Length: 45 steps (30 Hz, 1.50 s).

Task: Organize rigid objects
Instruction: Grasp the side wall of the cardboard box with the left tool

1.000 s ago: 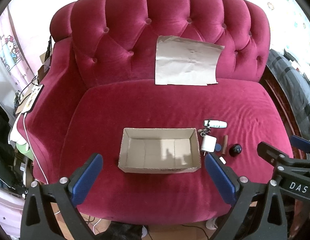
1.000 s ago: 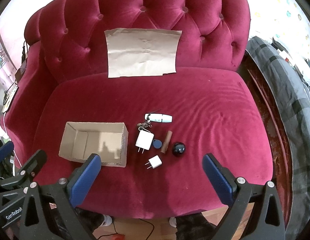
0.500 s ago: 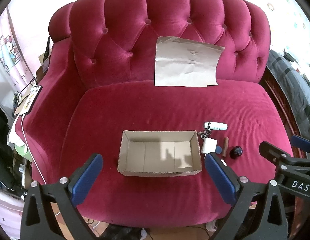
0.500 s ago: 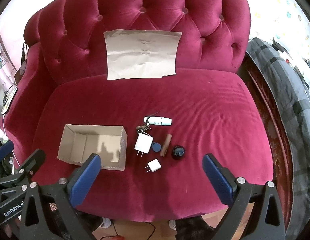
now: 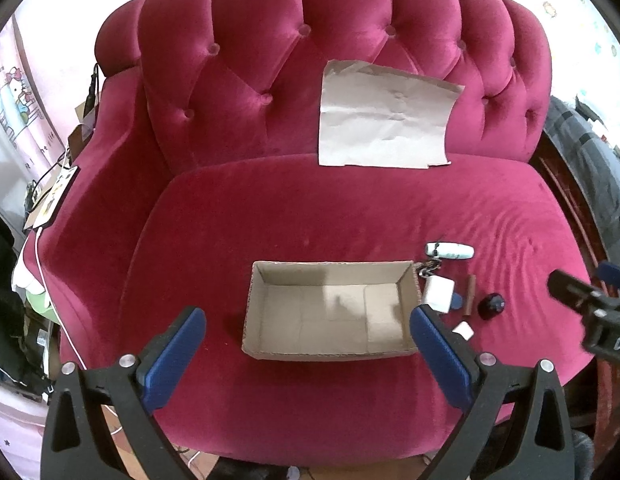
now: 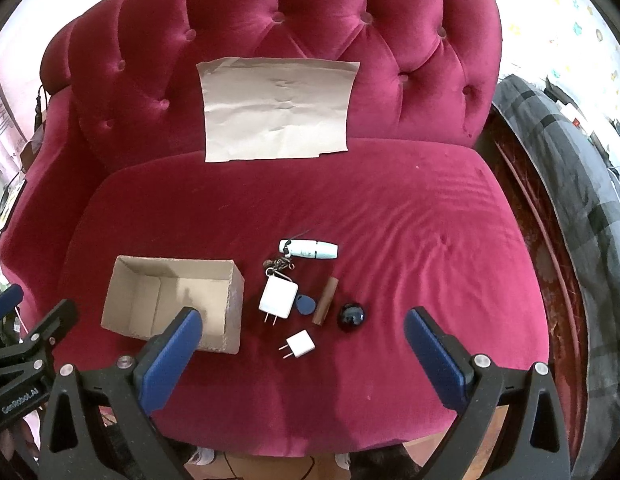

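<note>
An open, empty cardboard box (image 5: pixel 330 312) (image 6: pixel 173 304) sits on the red velvet sofa seat (image 6: pixel 390 220). Just right of it lie a white tube (image 6: pixel 309 249), a small keyring (image 6: pixel 277 266), a large white plug charger (image 6: pixel 278 299), a blue tag (image 6: pixel 305 304), a brown stick (image 6: pixel 325 301), a black round thing (image 6: pixel 352 315) and a small white plug (image 6: pixel 299 343). My left gripper (image 5: pixel 310 356) hangs open in front of the box. My right gripper (image 6: pixel 301 360) hangs open in front of the small items. Neither holds anything.
A sheet of brown paper (image 6: pixel 275 110) leans on the tufted sofa back. A grey plaid blanket (image 6: pixel 582 200) lies to the right of the sofa. Cables and clutter (image 5: pixel 37 208) sit beside the left armrest. The floor shows below the seat's front edge.
Both grippers have drifted slightly, so the box and the items sit a little higher in the views. Nothing on the seat has moved, and both grippers stay open.
</note>
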Available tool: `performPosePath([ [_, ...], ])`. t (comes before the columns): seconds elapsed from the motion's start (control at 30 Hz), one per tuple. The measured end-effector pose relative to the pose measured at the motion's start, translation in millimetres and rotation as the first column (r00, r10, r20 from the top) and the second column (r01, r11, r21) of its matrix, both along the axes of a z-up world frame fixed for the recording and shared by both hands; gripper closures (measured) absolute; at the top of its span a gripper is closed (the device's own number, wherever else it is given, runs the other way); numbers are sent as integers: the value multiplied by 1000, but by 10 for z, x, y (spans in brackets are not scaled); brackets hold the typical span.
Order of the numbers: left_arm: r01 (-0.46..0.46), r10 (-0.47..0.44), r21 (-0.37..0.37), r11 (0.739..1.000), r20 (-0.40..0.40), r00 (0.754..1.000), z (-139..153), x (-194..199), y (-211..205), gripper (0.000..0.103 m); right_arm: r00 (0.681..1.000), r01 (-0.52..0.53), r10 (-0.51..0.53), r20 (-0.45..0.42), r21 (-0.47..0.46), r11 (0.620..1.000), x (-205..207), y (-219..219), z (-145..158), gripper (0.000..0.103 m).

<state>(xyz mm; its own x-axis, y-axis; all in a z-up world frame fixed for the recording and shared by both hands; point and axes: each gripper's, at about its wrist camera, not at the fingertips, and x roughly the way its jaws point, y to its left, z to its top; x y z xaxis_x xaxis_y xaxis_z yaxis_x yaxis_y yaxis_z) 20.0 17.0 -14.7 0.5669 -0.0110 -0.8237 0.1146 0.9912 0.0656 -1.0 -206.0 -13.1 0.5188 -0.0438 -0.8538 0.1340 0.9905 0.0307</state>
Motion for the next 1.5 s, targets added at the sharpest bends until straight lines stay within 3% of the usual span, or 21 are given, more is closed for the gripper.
performPosePath([
  [0.53, -13, 17, 60, 998, -66, 998, -865, 439, 361, 0, 1000, 18, -18, -18, -12, 1000, 450, -214, -618, 0],
  [0.9, -74, 85, 93, 993, -116, 990, -1495, 799, 725, 0, 998, 36, -37, -46, -22, 999, 763, -336, -1150, 0],
  [1.33, -57, 72, 86, 995, -186, 980, -1878, 884, 952, 1, 998, 31, -31, -50, -5, 1000, 898, -377, -1346, 0],
  [1.43, -56, 66, 58, 997, -193, 979, -1901, 903, 1011, 20, 998, 21, -22, -51, -15, 1000, 911, -342, -1352, 0],
  [1.5, -43, 46, 20, 999, -212, 976, -1941, 902, 1050, 50, 999, 17, -17, -51, -15, 1000, 905, -328, -1360, 0],
])
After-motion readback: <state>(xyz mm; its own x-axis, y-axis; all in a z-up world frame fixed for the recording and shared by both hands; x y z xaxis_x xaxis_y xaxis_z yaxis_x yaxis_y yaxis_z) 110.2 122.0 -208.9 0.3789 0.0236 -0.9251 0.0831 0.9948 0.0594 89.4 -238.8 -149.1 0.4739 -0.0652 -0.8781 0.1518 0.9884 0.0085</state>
